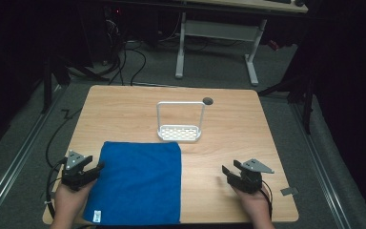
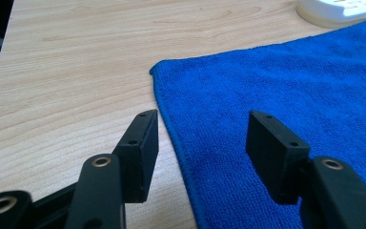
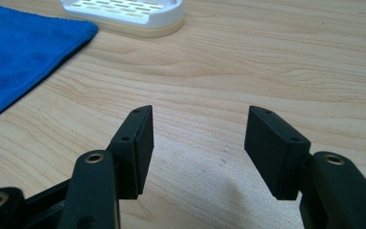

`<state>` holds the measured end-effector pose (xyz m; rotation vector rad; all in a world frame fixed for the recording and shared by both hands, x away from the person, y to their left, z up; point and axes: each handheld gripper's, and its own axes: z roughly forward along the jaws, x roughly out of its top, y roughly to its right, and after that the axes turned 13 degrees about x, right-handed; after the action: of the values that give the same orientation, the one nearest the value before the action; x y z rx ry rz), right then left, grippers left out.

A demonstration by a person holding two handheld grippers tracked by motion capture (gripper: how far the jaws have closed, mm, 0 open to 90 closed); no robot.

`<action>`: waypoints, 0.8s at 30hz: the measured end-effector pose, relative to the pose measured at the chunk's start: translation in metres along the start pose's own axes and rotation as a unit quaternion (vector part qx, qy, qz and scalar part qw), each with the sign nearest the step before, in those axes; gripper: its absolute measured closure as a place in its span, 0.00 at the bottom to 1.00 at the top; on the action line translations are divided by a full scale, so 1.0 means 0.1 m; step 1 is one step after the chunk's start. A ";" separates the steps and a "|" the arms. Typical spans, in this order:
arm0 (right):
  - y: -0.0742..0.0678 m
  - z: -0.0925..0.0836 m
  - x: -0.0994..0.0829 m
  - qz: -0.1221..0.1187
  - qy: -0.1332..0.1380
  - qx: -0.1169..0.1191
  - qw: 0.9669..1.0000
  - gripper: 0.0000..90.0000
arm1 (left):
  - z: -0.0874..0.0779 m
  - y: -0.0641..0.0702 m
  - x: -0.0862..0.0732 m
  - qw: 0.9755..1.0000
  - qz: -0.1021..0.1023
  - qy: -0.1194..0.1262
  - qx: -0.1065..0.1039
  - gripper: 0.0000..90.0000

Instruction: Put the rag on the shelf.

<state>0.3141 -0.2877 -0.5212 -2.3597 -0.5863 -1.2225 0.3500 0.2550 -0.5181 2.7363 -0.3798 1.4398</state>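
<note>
Count on the desk: one blue cloth, one white rack with a tall wire handle, one small dark round spot near the far edge, two hand-held grippers.

Left to right, high view:
- Left hand-held gripper sits at the near left corner of the desk, held in the person's left hand. It points toward the cloth's left edge, about level with the cloth's far half. Jaws stand wide apart. In the left gripper view the cloth's hem runs through the gap between the two black jaws; the left one is over bare wood, the right one over blue fabric. Nothing is pinched; whether the tips touch the surface I cannot tell.
- Blue cloth lies flat, spread as a single rectangle at the near edge, left of centre. A small white tag shows at its near left corner.
- White rack stands upright just beyond the cloth's far right corner, close to it; contact cannot be told.
- Right hand-held gripper is at the near right, in the right hand, well apart from the cloth. Jaws spread wide, nothing between them but bare wood in the right gripper view.
</note>
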 end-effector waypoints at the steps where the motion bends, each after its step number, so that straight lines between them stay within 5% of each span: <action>1: 0.00 0.00 0.00 0.000 -0.002 0.000 1.000 0.49 | 0.00 0.00 0.00 1.000 -0.001 0.000 0.000 0.49; 13: -0.03 -0.01 0.03 -0.008 -0.005 0.001 1.000 0.53 | -0.01 0.03 0.05 1.000 -0.013 0.002 -0.008 0.45; 24: -0.05 -0.05 0.06 -0.017 -0.002 0.009 1.000 0.52 | -0.03 0.15 0.13 1.000 -0.003 0.009 -0.012 0.46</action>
<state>0.3111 -0.2850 -0.5128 -2.3468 -0.6374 -1.2237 0.3515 0.2386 -0.5068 2.7027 -0.3853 1.4468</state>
